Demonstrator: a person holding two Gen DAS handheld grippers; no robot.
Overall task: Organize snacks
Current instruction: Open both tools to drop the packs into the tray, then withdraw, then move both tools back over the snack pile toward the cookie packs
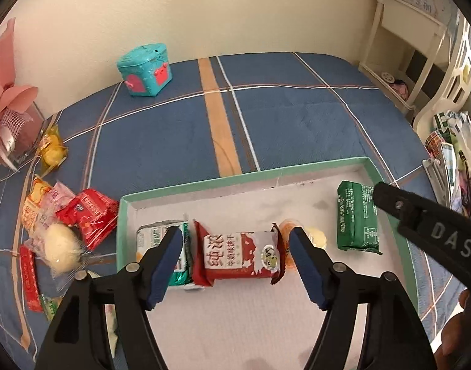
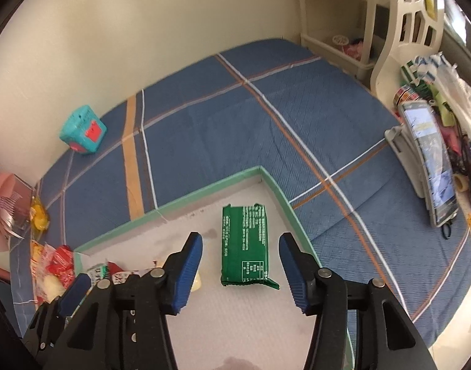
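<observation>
A shallow tray [image 1: 278, 174] with a mint-green rim and pale floor lies on a bed with a blue plaid cover [image 1: 297, 117]. Inside it, in the left wrist view, a row of snacks runs from 9 to 3 o'clock: a green-and-white packet [image 1: 149, 237], a red-and-white biscuit packet [image 1: 240, 254], a small orange-wrapped snack [image 1: 286, 226] with a pale round cake [image 1: 317, 236] just beside it, then a dark green packet [image 1: 357, 219] near the tray's right wall.

Outside the tray, at 9 o'clock, a loose heap of snacks [image 1: 65, 222] lies on the cover. A teal box [image 1: 144, 69] stands far off at 11 o'clock by the wall.

The left gripper [image 1: 235, 257] hangs over the red-and-white biscuit packet, blue pads well apart and clear of both its ends, holding nothing. The right gripper [image 2: 240, 265] stands partly open astride the dark green packet [image 2: 244, 245], pads clear of its sides, gripping nothing.
</observation>
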